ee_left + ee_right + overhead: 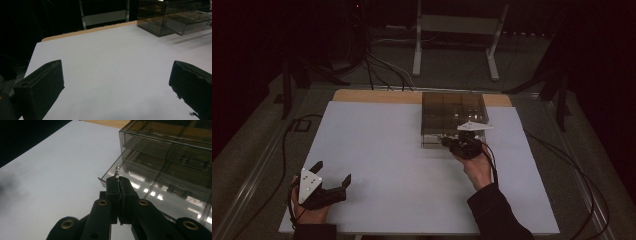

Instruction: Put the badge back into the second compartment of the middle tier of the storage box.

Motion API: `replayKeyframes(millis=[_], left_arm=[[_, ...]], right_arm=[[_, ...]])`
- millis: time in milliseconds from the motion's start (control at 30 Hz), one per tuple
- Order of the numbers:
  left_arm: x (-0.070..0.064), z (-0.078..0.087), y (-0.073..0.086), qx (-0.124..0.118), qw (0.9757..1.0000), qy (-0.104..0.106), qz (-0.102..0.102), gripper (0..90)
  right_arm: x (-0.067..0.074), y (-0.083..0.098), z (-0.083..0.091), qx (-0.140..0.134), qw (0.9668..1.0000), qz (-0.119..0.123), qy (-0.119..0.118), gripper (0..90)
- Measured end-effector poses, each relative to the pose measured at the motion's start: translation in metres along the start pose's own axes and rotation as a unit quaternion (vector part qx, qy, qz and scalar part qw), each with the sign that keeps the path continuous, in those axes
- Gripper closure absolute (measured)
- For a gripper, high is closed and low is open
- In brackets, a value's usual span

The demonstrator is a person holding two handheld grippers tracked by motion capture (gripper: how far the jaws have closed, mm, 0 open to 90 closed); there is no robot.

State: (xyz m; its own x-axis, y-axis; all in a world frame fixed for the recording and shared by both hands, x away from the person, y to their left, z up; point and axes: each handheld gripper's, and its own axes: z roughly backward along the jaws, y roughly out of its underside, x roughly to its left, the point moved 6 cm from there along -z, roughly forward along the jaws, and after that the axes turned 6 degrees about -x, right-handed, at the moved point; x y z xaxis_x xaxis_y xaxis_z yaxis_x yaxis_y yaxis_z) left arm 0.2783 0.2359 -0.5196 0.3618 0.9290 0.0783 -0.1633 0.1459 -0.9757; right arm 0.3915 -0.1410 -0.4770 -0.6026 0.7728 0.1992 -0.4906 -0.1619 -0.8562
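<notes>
At the open drawer of the smoked box, the right gripper pinched a small screw by its end, which could slip and fall, while the left gripper rested open, apart.

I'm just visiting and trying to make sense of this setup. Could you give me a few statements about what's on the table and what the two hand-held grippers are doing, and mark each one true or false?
1. The right gripper has its jaws shut on a small shiny metal piece. True.
2. The left gripper is clamped on the smoky plastic drawer box. False: its jaws stand wide open over the bare white table top, far from the box.
3. A bottom drawer of the box is pulled partly out. True.
4. The box stands at the table's near left corner. False: it stands at the far side, right of the middle.
5. Both grippers are at the box. False: the right one alone is there.
</notes>
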Motion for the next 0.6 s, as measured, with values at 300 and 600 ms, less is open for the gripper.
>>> replayKeyframes(millis=[300, 600], left_arm=[[0.0, 0.0, 0.0, 0.0, 1.0, 0.0, 0.0, 0.5], [0.0, 0.0, 0.0, 0.0, 1.0, 0.0, 0.0, 0.5]], right_arm=[[-0.011, -0.005, 0.001, -0.004, 0.9999, -0.009, 0.014, 89.3], [-0.022, -0.007, 0.002, -0.006, 0.9996, -0.014, 0.025, 89.2]])
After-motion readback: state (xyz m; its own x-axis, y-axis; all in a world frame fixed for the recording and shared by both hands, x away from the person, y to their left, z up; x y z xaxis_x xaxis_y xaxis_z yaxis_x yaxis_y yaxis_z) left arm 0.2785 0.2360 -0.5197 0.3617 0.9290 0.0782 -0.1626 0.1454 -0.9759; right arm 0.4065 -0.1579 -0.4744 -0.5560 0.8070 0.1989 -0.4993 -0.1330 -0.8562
